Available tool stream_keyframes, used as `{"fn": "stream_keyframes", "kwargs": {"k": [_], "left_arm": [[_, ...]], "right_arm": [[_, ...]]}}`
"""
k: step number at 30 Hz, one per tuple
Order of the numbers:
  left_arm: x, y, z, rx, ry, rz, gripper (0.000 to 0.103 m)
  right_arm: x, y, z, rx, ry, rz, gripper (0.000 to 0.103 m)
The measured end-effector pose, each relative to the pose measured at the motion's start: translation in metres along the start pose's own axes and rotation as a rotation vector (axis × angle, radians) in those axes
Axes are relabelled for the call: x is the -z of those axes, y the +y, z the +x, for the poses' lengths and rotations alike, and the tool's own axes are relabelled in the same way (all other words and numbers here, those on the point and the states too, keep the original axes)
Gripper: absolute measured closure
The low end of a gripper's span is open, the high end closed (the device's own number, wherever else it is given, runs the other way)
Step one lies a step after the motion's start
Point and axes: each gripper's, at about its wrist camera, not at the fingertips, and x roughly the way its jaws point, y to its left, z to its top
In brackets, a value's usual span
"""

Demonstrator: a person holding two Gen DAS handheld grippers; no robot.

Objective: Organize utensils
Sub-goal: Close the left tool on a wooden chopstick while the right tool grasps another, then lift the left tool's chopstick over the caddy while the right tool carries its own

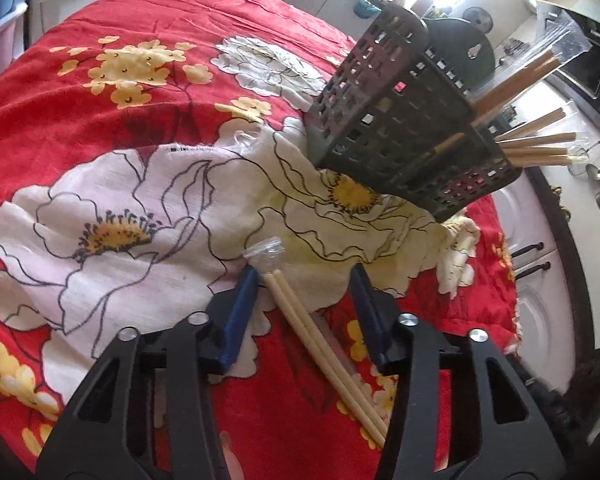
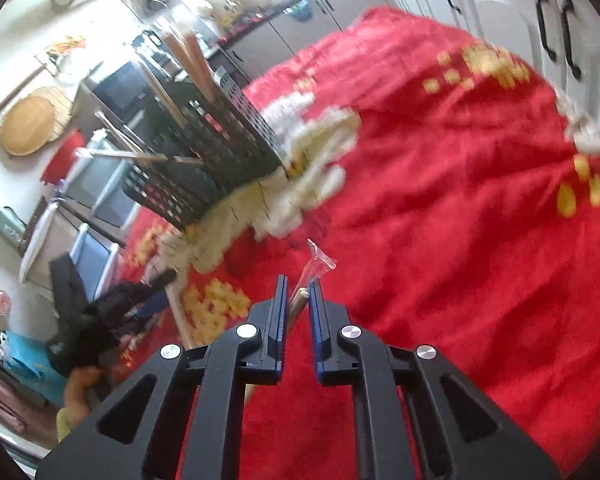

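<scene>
A red cloth [image 1: 148, 8] printed with large white and small yellow flowers covers the whole table. Past its far edge stand white cabinet doors with dark handles [image 2: 556, 28], and a microwave [image 1: 592, 76] sits on the counter. Round woven mats [image 2: 30, 124] hang on the wall.

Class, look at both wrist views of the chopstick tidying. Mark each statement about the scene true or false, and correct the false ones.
1. The black basket already holds chopsticks. True.
2. The tablecloth is plain blue. False: it is red with white and yellow flowers.
3. The right gripper has a wrapped chopstick between its fingers. True.
4. The pale chopsticks by the left gripper stand upright in the basket. False: they lie flat on the cloth, between its open fingers.
</scene>
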Motion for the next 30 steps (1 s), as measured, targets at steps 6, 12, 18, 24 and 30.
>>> {"fn": "stream_keyframes", "kwargs": {"k": [6,12,18,24,30], "left_arm": [[-0.005,0.004,0.002,-0.053,0.013,0.014,0.086],[-0.008,0.006,0.002,-0.061,0.02,0.021,0.091],[-0.009,0.009,0.001,-0.049,0.019,0.01,0.096],[-0.016,0.005,-0.023,0.025,-0.04,-0.003,0.098],[-0.031,-0.019,-0.069,0.071,-0.158,0.056,0.099]], "right_arm": [[-0.024,0.02,-0.012,-0.05,-0.049,-0.074,0.095],[-0.043,0.042,-0.017,-0.094,-0.085,-0.141,0.096],[-0.059,0.068,-0.021,-0.127,-0.109,-0.234,0.097],[-0.069,0.088,-0.026,-0.147,-0.129,-0.314,0.097],[-0.077,0.101,-0.033,-0.164,-0.166,-0.36,0.097]]}}
